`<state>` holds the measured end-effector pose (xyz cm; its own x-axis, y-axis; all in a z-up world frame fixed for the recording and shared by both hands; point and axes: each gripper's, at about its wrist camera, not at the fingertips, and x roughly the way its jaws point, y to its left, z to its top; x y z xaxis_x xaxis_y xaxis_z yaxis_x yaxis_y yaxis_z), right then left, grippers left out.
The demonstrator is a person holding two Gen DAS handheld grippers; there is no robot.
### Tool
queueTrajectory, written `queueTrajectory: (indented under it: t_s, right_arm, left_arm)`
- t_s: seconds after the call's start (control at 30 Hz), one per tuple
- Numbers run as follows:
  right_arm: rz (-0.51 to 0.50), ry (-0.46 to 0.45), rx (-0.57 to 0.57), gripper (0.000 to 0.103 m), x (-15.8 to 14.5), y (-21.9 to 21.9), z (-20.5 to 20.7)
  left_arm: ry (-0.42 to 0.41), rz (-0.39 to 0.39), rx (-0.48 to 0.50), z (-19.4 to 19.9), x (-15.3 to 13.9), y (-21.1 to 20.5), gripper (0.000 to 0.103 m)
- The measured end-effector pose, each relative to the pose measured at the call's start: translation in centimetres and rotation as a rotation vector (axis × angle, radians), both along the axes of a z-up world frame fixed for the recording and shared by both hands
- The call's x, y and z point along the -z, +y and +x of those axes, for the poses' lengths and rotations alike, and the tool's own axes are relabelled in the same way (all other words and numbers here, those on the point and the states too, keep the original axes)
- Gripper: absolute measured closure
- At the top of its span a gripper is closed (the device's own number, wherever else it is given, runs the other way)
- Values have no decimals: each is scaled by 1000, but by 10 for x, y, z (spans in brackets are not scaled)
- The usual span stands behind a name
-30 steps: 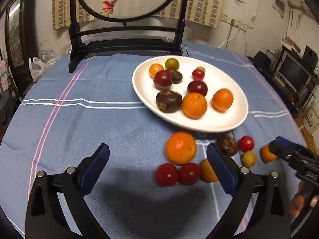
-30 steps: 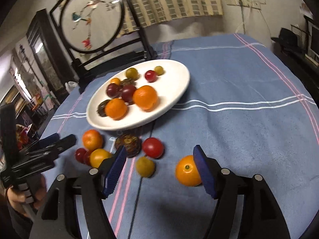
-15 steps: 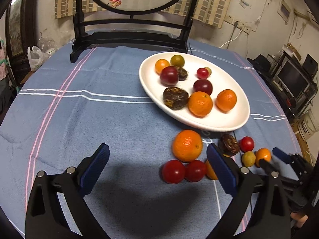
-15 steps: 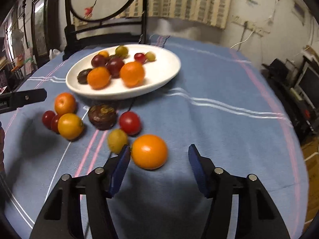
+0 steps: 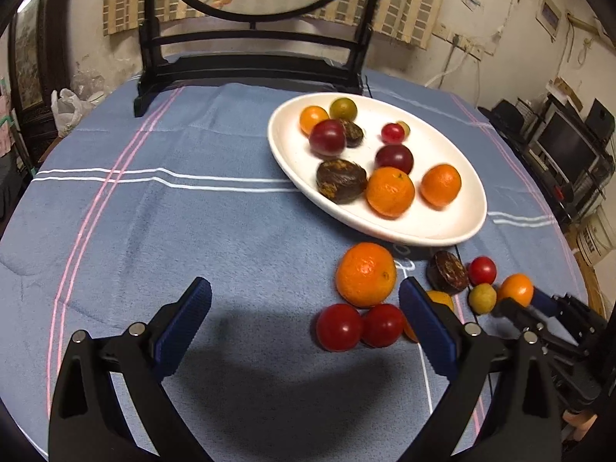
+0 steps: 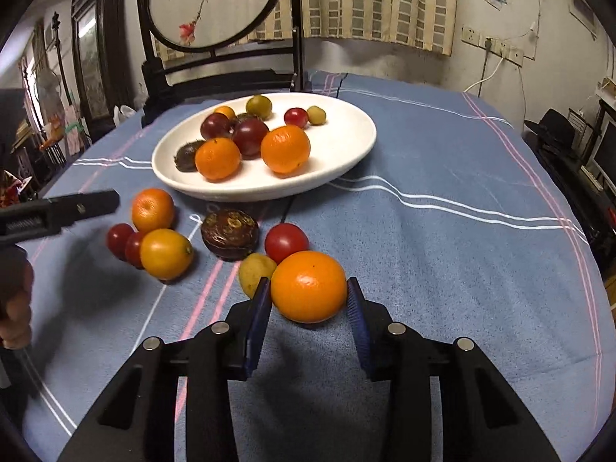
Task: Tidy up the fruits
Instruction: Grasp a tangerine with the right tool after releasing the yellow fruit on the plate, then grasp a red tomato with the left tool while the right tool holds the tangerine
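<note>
A white oval plate (image 5: pixel 446 227) (image 6: pixel 346 161) holds several fruits: oranges, dark plums, small tomatoes. On the blue cloth before it lie loose fruits: a mandarin (image 5: pixel 365 273), two red tomatoes (image 5: pixel 338 327), a dark brown fruit (image 6: pixel 230 234), a red tomato (image 6: pixel 285 241), a yellow fruit (image 6: pixel 255 271), a yellow-orange fruit (image 6: pixel 165 254). My right gripper (image 6: pixel 308 304) has its pads against both sides of a small orange (image 6: pixel 309 286) that rests on the cloth; this shows in the left wrist view too (image 5: pixel 516 288). My left gripper (image 5: pixel 304 323) is open and empty, left of the loose fruits.
A dark wooden stand with a round embroidered screen (image 5: pixel 250 65) (image 6: pixel 215 4) stands at the table's far edge behind the plate. The round table's edge drops off at right near shelves and monitors (image 5: pixel 569 146). A white bag (image 5: pixel 69 107) sits beyond the left edge.
My right gripper has moved forward around the small orange and narrowed from wide open until its pads touch it. My left gripper stayed open and drifted slightly.
</note>
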<state>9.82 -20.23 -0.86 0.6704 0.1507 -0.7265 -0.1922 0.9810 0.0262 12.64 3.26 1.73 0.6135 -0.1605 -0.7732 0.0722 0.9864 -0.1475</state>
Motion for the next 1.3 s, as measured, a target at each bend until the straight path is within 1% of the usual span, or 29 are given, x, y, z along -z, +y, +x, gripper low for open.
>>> queueTrajectory:
  t_s: [0.17,0.3,0.37,0.43,0.53,0.63,0.7,0.77,0.83,0.93,0.97,1.0,1.03,1.1,1.17,1.2,1.23,1.27,1.3]
  right_arm:
    - [17,-19,-18,63,-7,0,-6]
    - [17,-17,-27,63,-10,0,-8]
    - [13,-3,-25,63,-8,0,-8]
    - [7,11,-24,63,-7,0,-8]
    - [23,2,-37,63,-13,0,-12]
    - [35,-17,-57,63,-19,3,-18]
    - [35,-16,-60,63,-19,4,-18]
    - [32,-9,-59,63,-18,4,-18]
    - [31,-5,-57,63,-18,4,-17]
    - [31,-7,-66,63,-18,5,-19]
    - [31,-8,-70,63,-18,5,-19]
    - [31,-8,-73,63,-18,6,-19]
    - [32,-10,-75,63,-18,7,-20]
    - [35,-11,-76,63,-19,7,-20]
    - [38,-10,-76,63,-19,6,-20]
    - [38,-10,-76,63,-19,6,-19]
    - [39,-7,-76,63,-18,6,-19]
    - [40,-4,-77,63,-18,6,-18]
    - [39,-2,-78,63,-17,6,-18]
  left_arm:
    - [8,22,29,-5,5,-6,7]
    - [54,-14,57,-14,11,1,7]
    - [57,-7,59,-21,12,7,7]
    - [50,13,71,-27,12,9,7]
    - [46,67,76,-28,16,7,7]
    - [23,138,27,-25,20,6,9]
    - [28,132,41,-23,22,4,10]
    - [44,133,65,-22,25,0,14]
    - [56,173,62,-20,30,-3,19]
    - [79,170,75,-16,34,-8,24]
    - [68,183,80,-16,33,-10,25]
    - [62,193,90,-15,33,-13,29]
    - [58,193,107,-13,33,-16,33]
    - [60,188,115,-8,33,-19,36]
    - [57,177,124,-2,33,-22,42]
    - [51,175,132,0,33,-24,47]
    - [42,170,145,1,33,-27,56]
    - [35,161,161,1,32,-30,62]
    - [28,155,176,1,32,-32,70]
